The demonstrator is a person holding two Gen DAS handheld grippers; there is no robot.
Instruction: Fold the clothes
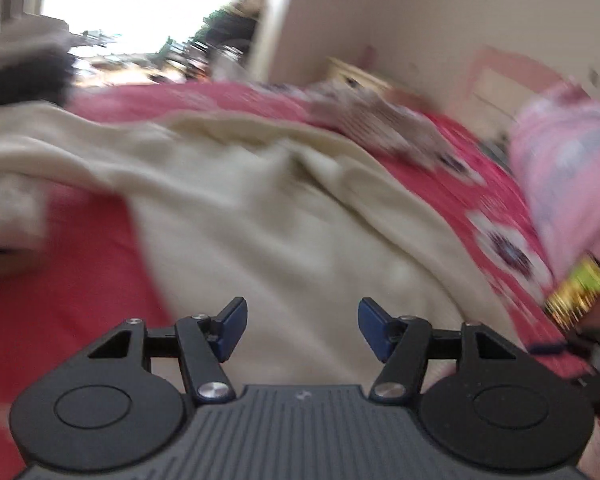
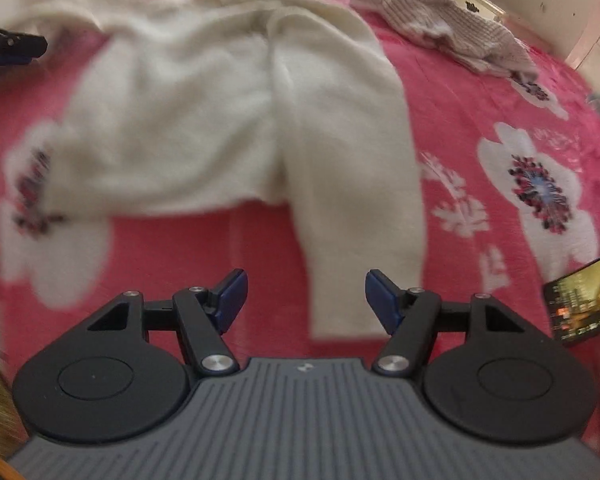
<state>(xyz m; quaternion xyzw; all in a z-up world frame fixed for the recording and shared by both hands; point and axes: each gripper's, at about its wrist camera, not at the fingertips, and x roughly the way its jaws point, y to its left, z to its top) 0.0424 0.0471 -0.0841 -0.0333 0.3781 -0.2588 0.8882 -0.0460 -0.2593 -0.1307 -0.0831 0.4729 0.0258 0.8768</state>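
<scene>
Both hand-held grippers, left [image 1: 302, 328] and right [image 2: 306, 300], spread, empty; cream garment [image 2: 228, 120] beyond; no legible writing.

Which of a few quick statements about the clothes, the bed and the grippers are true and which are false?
1. The cream pants lie on a pink floral bedspread. True.
2. The right gripper is clamped on a pant leg. False: its jaws stand open, holding nothing.
3. A grey knit garment lies beyond the pants. True.
4. The left gripper is shut. False: it is open, with nothing between its pads.
5. A lit phone lies on the bed. True.
</scene>
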